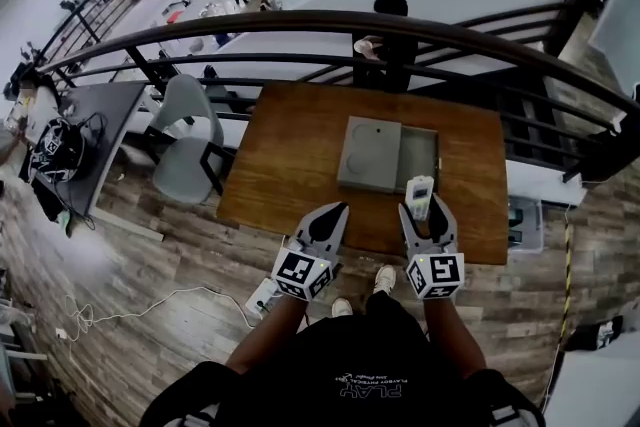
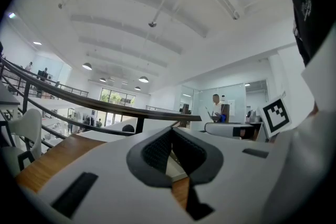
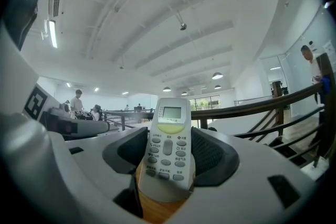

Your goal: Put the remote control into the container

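The remote (image 3: 167,145) looks light and hard, with a smooth plastic shell that could slip. I think it is best held by its two long sides, low down by the buttons and not by the little screen. The right gripper (image 1: 424,209) holds it that way now, with one jaw pinching each long side. The screen end sticks out past the tips, over the near side of the table (image 1: 290,165). The box (image 1: 372,155) sits just beyond it, with its open part on the right. The left gripper (image 1: 333,211), to the left, has its jaws pressed together on nothing.
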